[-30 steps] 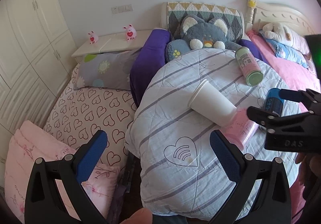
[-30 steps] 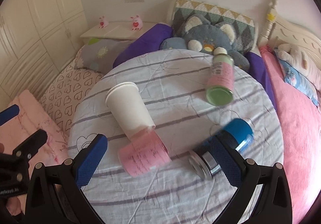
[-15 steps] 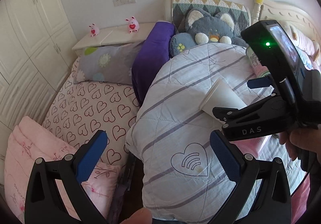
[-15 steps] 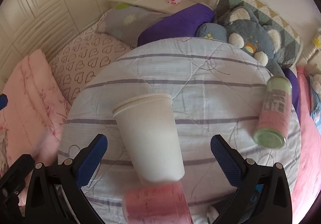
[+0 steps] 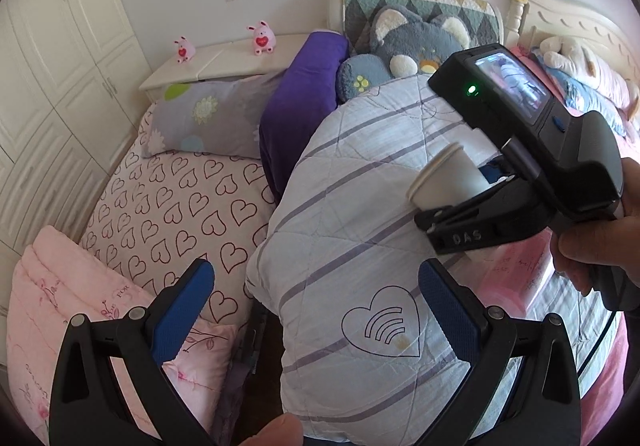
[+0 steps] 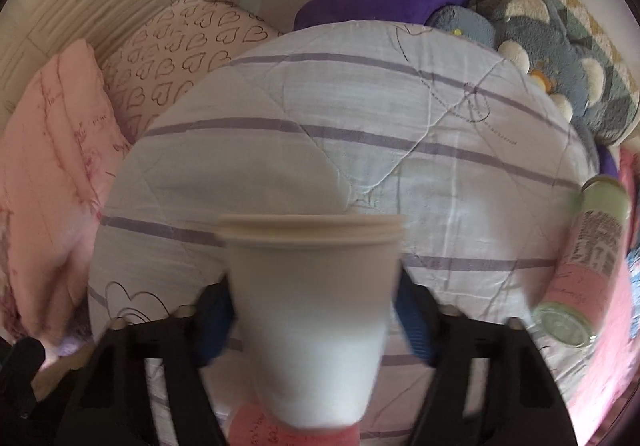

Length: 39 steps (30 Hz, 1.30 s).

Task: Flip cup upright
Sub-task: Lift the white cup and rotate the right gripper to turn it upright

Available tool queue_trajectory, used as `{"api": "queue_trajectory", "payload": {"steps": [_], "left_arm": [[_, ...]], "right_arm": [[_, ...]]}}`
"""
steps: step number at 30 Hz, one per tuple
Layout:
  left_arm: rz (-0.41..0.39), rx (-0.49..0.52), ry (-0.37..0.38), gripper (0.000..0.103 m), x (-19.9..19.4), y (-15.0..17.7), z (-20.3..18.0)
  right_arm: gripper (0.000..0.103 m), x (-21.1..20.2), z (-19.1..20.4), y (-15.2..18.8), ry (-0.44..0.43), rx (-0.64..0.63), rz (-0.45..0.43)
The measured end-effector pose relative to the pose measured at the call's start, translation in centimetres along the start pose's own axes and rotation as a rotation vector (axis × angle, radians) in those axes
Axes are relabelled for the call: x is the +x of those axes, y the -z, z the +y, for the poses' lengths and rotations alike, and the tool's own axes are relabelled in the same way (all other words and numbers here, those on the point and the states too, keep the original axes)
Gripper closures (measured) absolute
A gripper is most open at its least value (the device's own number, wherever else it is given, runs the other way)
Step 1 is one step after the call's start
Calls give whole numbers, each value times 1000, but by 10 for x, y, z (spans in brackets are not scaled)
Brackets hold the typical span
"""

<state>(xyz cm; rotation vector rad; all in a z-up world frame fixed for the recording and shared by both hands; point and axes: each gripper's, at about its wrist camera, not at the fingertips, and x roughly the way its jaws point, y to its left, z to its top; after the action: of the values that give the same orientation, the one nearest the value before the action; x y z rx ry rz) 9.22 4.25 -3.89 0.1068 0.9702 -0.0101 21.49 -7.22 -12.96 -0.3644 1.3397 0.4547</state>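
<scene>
A white paper cup point(image 6: 312, 302) lies on its side on the striped quilt point(image 6: 360, 126), its rim pointing away from the right wrist camera. My right gripper point(image 6: 312, 318) has its blue pads on both sides of the cup body, touching or nearly touching; the view is blurred. In the left wrist view the cup point(image 5: 444, 182) pokes out of the right gripper point(image 5: 460, 218), rim toward the left. My left gripper point(image 5: 312, 306) is open and empty, low over the quilt's front left edge.
A pink cup point(image 6: 292, 434) lies just behind the white cup's base. A pink and green bottle point(image 6: 584, 266) lies on the quilt at the right. A grey plush toy point(image 5: 416, 42), purple pillow point(image 5: 296, 102) and heart-print sheet point(image 5: 180, 206) surround the quilt.
My right gripper has moved forward onto the white cup and narrowed around it. The left gripper has barely moved.
</scene>
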Motion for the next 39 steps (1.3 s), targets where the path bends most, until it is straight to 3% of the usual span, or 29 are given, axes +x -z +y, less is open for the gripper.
{"api": "queue_trajectory", "payload": {"steps": [4,11,17,22,29,38,39], "left_arm": [[0,-4,-6,0,-4,1,0],[-27,5,3,0,-26,6,-10],[-39,33,20,0,-42,19,-26],[-46,75,44,0,-56,35,-47],[-7,137,70,0,-57,70,-76],[-5,166,70,0,-65,86,-92],[-6,166,71,0,-66,85,-91]], "right_arm": [[37,-14,-5,4,-39,49,-59],[37,-74,-2,21,-81,100,-207],[37,-112,1,71,-112,144,-279],[37,-126,3,122,-148,170,-276],[37,-90,-10,195,-217,309,-201],[36,-40,-37,216,-323,487,-159],[31,-36,-39,215,-321,500,-156]]}}
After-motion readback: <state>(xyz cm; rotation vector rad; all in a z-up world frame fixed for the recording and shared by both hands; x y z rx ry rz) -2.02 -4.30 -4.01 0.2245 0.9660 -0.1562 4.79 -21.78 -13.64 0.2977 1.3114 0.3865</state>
